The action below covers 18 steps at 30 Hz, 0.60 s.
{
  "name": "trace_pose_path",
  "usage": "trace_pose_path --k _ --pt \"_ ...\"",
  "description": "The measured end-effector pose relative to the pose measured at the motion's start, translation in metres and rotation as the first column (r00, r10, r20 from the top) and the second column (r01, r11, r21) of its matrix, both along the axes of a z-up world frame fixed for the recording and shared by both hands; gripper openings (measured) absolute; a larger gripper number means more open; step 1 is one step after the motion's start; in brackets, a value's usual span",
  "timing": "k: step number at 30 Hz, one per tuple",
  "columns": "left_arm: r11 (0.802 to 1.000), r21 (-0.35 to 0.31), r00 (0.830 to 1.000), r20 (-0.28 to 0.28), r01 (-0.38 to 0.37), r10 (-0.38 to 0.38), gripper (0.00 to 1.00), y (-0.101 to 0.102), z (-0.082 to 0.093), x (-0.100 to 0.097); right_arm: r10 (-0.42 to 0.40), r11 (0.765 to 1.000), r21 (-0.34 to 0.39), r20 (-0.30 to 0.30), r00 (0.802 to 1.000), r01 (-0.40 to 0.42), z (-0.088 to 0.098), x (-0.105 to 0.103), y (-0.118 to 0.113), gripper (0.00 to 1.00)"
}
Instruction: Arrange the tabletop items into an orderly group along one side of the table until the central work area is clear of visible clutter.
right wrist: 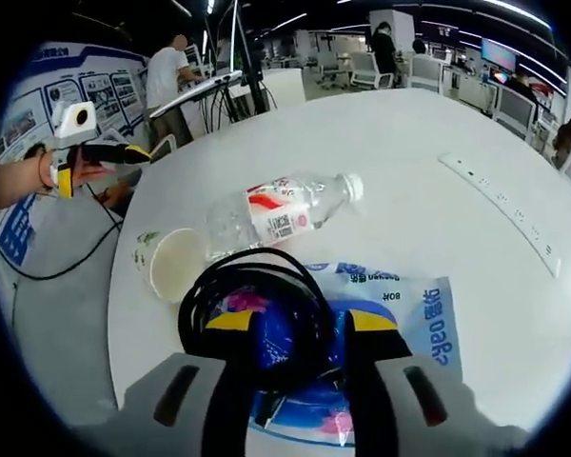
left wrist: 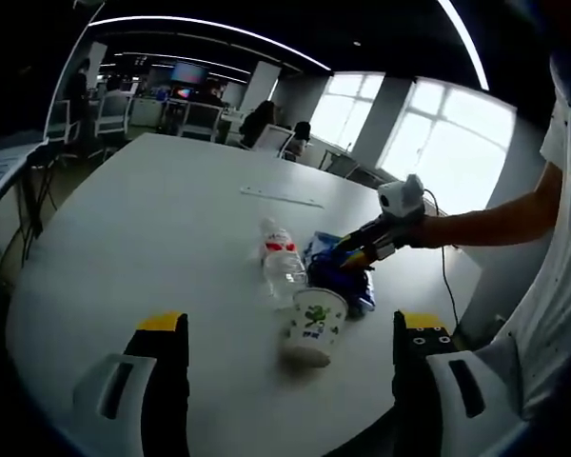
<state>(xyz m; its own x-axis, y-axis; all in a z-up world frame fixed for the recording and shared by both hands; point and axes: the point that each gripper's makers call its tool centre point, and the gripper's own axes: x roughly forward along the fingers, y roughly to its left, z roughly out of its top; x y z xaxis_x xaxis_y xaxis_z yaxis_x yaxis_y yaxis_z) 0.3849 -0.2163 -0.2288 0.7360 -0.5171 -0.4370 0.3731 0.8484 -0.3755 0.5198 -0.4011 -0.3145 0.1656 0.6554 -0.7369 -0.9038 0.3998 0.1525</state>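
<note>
A clear water bottle [left wrist: 281, 262] [right wrist: 276, 214] with a red-and-white label lies on its side on the white table [left wrist: 162, 228]. A paper cup [left wrist: 314, 328] [right wrist: 174, 262] lies tipped beside it. My left gripper [left wrist: 292, 324] is open, its jaws spread wide on either side of the cup and short of it. A blue snack packet [left wrist: 335, 255] [right wrist: 409, 314] lies flat with a coiled black cable [left wrist: 347, 278] [right wrist: 257, 262] on top. My right gripper [right wrist: 302, 324] [left wrist: 360, 252] has its jaws drawn close together over the coil and appears shut on the cable.
A long white power strip [left wrist: 281, 197] [right wrist: 514, 205] lies farther along the table. The table's rounded edge [right wrist: 124, 314] runs close behind the cup. A person's arm [left wrist: 495, 219] reaches in from the right. Chairs [left wrist: 200, 119], desks and people stand beyond the table.
</note>
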Motion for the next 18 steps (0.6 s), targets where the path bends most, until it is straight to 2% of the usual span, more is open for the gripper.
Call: trace_pose_path --k 18 --pt "1.000 -0.006 1.000 -0.003 -0.009 0.009 0.90 0.005 -0.004 0.000 0.023 0.998 -0.064 -0.011 1.000 -0.023 -0.017 -0.002 0.002 0.26"
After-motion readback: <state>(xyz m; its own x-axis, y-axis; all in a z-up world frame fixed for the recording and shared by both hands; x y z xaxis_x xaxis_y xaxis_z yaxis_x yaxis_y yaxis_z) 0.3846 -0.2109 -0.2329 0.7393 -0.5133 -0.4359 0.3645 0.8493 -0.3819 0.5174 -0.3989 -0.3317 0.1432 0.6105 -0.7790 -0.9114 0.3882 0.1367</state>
